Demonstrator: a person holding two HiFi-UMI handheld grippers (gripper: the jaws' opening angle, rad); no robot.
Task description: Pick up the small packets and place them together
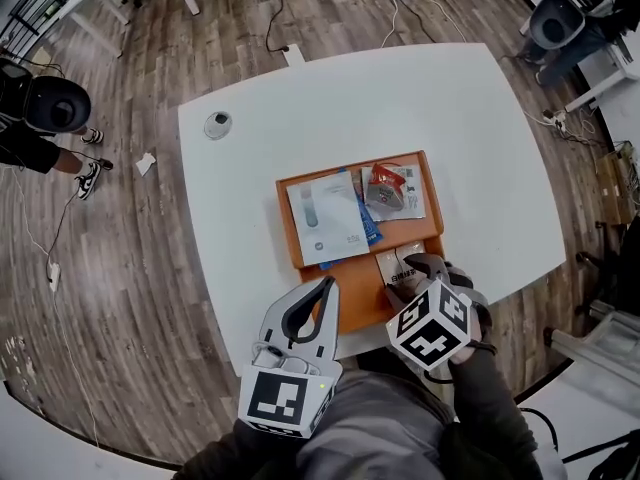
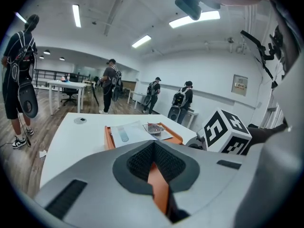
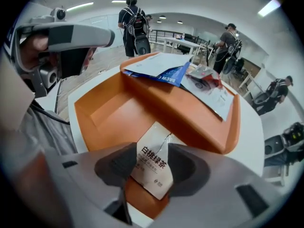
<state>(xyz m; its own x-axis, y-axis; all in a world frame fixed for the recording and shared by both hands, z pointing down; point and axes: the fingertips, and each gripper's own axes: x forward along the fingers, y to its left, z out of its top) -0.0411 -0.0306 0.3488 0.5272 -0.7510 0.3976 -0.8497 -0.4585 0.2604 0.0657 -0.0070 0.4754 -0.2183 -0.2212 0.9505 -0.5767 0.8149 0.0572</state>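
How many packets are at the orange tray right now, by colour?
Red-and-silver: 1, the foil packet.
White: 3, the large packet, the printed packet under the foil packet, and the small packet at the right tongs.
Blue: 1, the blue packet showing from under the large packet.
Total: 5.

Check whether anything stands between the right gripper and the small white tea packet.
Nothing visible does: the right gripper has its open jaws either side of the tea packet, which lies in the orange tray.
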